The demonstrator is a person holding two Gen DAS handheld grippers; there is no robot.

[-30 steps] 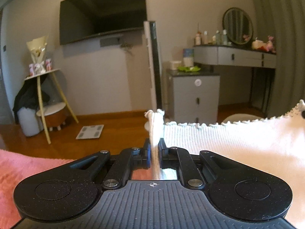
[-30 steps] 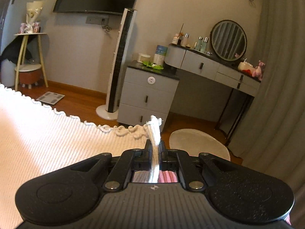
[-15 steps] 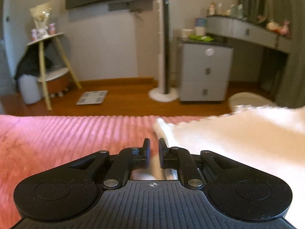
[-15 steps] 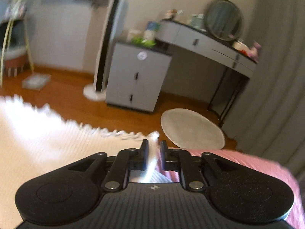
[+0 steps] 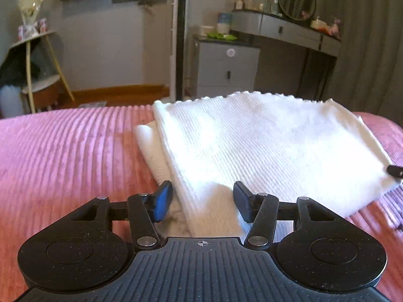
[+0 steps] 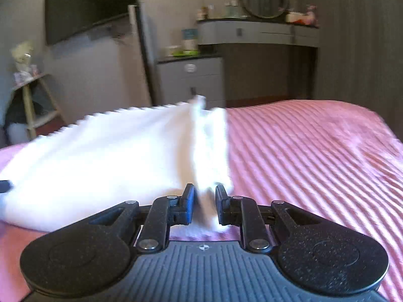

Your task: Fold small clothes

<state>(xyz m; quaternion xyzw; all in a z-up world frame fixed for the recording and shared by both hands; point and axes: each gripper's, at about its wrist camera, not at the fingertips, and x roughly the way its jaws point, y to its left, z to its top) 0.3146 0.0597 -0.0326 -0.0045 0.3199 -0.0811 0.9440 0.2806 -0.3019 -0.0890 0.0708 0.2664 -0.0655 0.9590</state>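
Lying folded – white garment (image 5: 264,146) (pink bedspread (image 5: 63,151)).

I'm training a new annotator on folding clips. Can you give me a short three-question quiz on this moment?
1. True or false: the white knitted garment lies on the pink bedspread.
2. Which gripper's jaws stand wider apart: (a) the left gripper, (b) the right gripper?
3. Fill in: the garment's far edge has a ____ trim.

Key:
1. True.
2. (a). Both are opening, with cloth between the fingers; neither clamps it.
3. Scalloped.
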